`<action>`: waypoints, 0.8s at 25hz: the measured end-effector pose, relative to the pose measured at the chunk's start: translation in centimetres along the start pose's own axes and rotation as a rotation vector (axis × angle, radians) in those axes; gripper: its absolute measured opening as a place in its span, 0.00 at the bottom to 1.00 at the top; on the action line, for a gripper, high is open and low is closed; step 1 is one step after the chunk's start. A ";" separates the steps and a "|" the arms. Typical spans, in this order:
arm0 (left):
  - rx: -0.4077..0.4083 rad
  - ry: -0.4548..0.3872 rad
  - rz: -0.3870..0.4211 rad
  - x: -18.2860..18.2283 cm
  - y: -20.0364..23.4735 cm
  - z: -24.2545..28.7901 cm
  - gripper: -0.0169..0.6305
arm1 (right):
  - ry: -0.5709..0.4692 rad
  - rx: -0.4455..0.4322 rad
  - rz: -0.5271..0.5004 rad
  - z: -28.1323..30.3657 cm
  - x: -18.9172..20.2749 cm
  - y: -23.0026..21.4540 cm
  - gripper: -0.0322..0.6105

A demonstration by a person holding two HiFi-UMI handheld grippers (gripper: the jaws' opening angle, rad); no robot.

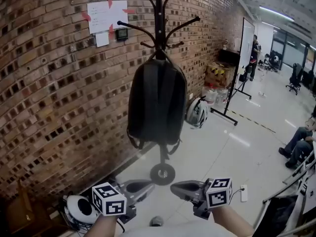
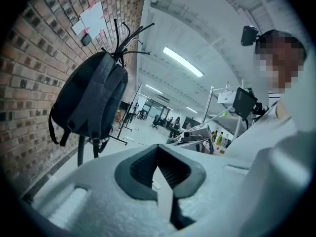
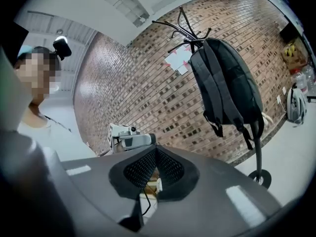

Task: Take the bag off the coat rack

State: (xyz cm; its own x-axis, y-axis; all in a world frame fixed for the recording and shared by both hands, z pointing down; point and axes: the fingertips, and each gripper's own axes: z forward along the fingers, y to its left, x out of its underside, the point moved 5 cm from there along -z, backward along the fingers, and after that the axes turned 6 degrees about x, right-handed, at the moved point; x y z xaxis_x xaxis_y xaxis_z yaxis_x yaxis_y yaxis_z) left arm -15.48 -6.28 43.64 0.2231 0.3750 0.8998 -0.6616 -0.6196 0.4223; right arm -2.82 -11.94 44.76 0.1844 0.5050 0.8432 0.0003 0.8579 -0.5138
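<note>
A black backpack hangs by its top loop from a black coat rack that stands in front of the brick wall, its round base on the floor. Both grippers sit low in the head view, well short of the bag. My left gripper is shut and holds nothing. My right gripper is also shut and holds nothing. In the left gripper view the backpack is up and to the left of the shut jaws. In the right gripper view the backpack is up and to the right of the jaws.
A white helmet lies on the floor behind the rack. Boxes and water bottles and a whiteboard on a stand are further right. A person sits at the right edge. A white rounded object and cables lie by the wall, bottom left.
</note>
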 end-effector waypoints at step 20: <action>0.114 -0.006 0.066 -11.7 19.6 -0.8 0.03 | -0.113 0.252 -0.063 10.0 -12.6 -12.0 0.05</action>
State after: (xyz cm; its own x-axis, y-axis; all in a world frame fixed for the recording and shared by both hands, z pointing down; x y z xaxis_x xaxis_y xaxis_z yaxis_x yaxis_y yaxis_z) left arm -31.69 -22.25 41.29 0.1861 0.3268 0.9266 -0.5891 -0.7176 0.3714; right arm -14.98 -27.66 41.93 0.0808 0.4452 0.8918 -0.2388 0.8773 -0.4163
